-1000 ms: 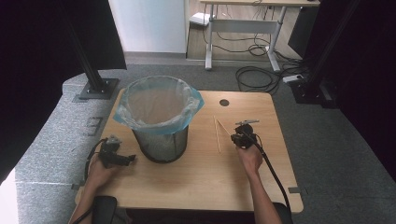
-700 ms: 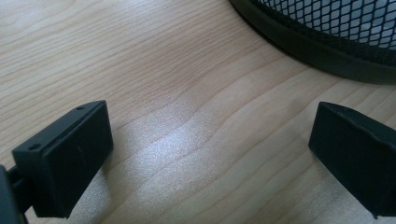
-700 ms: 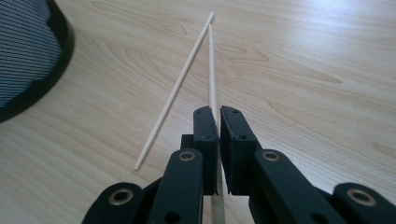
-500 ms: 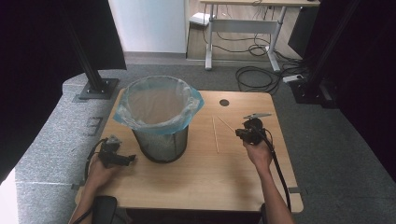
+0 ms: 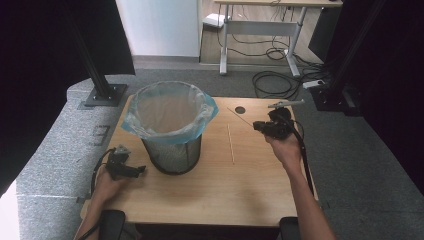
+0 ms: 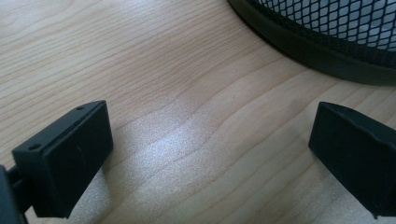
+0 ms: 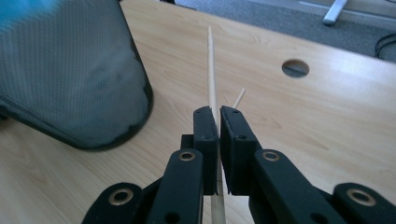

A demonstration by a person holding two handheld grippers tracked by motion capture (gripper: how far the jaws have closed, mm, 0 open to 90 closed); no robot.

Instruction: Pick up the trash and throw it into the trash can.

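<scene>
Stick held: a thin wooden stick (image 7: 212, 70) is clamped between the closed jaws of the right gripper (image 7: 218, 122), its pointed end seen past the jaw tips, raised above the table (image 5: 250, 185).
Stick in high view: a thin line (image 5: 239, 112) is seen running up-left from the right gripper (image 5: 259, 126), right of the bin.
Second stick: another stick (image 5: 230, 143) is left lying flat on the table, between bin and right hand.
Bin: a black mesh bin (image 5: 172, 150) with a blue liner (image 5: 210, 107) is stood left of centre.
Left gripper: (image 5: 136, 170) rested low by the bin's base (image 6: 327, 51), jaws spread wide, nothing gripped.
Table hole: a round grommet (image 5: 240, 109) is seen near the far edge.
</scene>
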